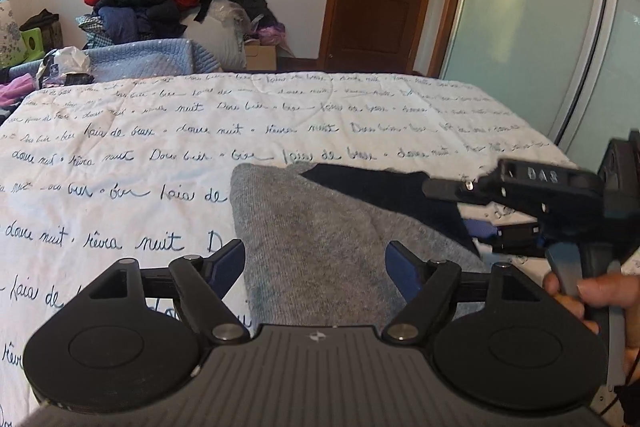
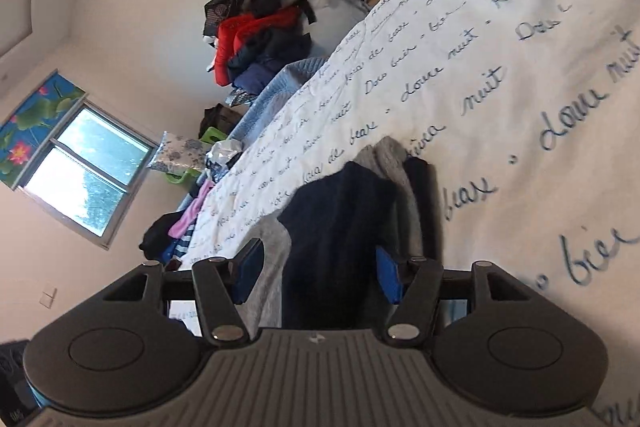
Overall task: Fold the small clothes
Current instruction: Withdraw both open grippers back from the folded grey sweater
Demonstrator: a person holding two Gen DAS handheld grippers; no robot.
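While both grippers stand open, the fold is judged part done.

The grey garment (image 1: 320, 227) is laid on the script-printed quilt (image 1: 160, 131), a dark navy part (image 1: 372, 183) turned over it. Nothing is pinched by the left gripper (image 1: 316, 263); the right gripper (image 2: 316, 271) straddles cloth, pads apart from it. Further folds are judged outstanding. Garment type cannot be told; its near edge is hidden by the gripper bodies.

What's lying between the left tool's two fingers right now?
Only the grey garment, spread on the quilt; the left tool stands open over it, in the left wrist view.
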